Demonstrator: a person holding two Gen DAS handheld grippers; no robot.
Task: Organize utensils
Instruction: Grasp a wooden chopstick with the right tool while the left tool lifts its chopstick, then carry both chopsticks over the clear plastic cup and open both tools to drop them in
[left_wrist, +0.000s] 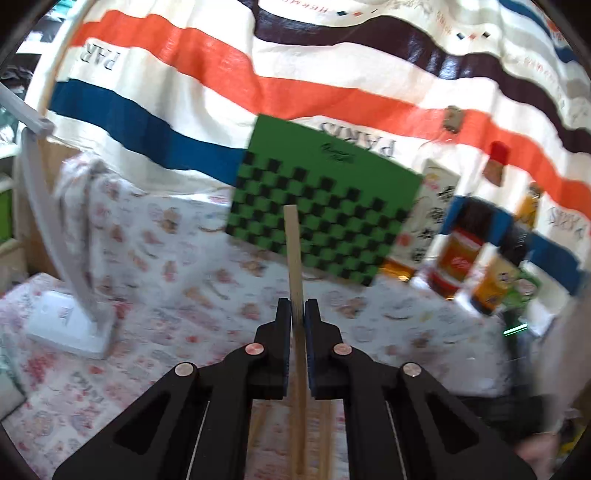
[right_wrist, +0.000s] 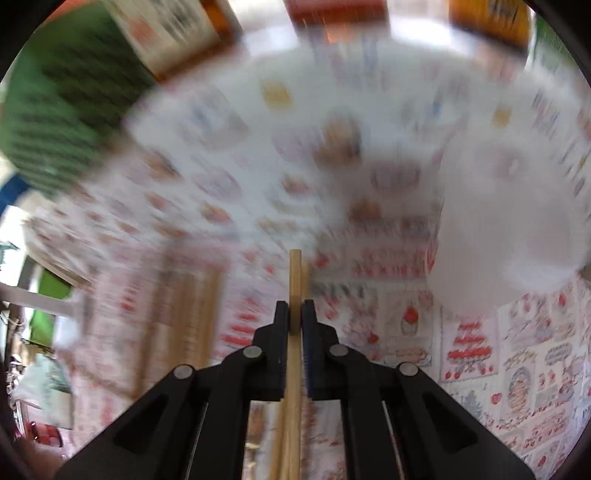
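My left gripper (left_wrist: 297, 308) is shut on a single wooden chopstick (left_wrist: 294, 251) that stands up between the jaws, above the patterned tablecloth (left_wrist: 177, 258). More chopsticks (left_wrist: 325, 435) lie on the cloth below it. My right gripper (right_wrist: 294, 310) is shut on two wooden chopsticks (right_wrist: 295, 273) held side by side; the view is motion-blurred. Several loose chopsticks (right_wrist: 184, 317) lie on the cloth at the left of the right wrist view. A white cup-like container (right_wrist: 506, 229), blurred, stands to the right.
A green checkered box (left_wrist: 325, 206) and several bottles and cartons (left_wrist: 461, 254) stand at the back right, against a striped cloth (left_wrist: 258, 74). A white lamp base (left_wrist: 70, 325) with its curved arm stands at the left.
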